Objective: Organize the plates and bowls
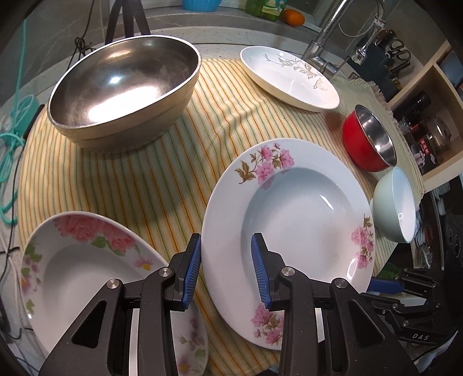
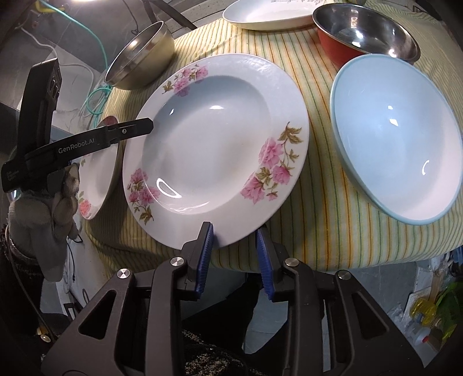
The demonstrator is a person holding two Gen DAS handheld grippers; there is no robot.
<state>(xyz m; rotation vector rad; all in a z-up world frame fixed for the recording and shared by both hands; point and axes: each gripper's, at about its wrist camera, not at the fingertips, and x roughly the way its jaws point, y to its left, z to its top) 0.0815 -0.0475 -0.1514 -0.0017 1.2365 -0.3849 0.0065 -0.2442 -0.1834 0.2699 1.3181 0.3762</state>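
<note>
A white deep plate with pink flowers (image 1: 289,214) (image 2: 214,144) lies on the striped cloth. My left gripper (image 1: 226,245) is open with its jaws astride the plate's near-left rim. My right gripper (image 2: 235,231) is open with its jaws on either side of the plate's near rim. A second floral plate (image 1: 78,266) (image 2: 98,170) lies to the left. A large steel bowl (image 1: 124,89) (image 2: 141,55), a red bowl (image 1: 367,138) (image 2: 364,34), a pale blue bowl (image 1: 396,205) (image 2: 396,138) and a leaf-patterned plate (image 1: 289,78) (image 2: 269,14) stand around.
The yellow striped cloth (image 1: 144,179) covers the counter, and its front edge (image 2: 318,254) drops off close to my right gripper. A steel faucet (image 1: 327,43) rises behind the leaf plate. A shelf with jars (image 1: 425,127) stands at the right. Teal cord (image 1: 8,162) hangs at the left.
</note>
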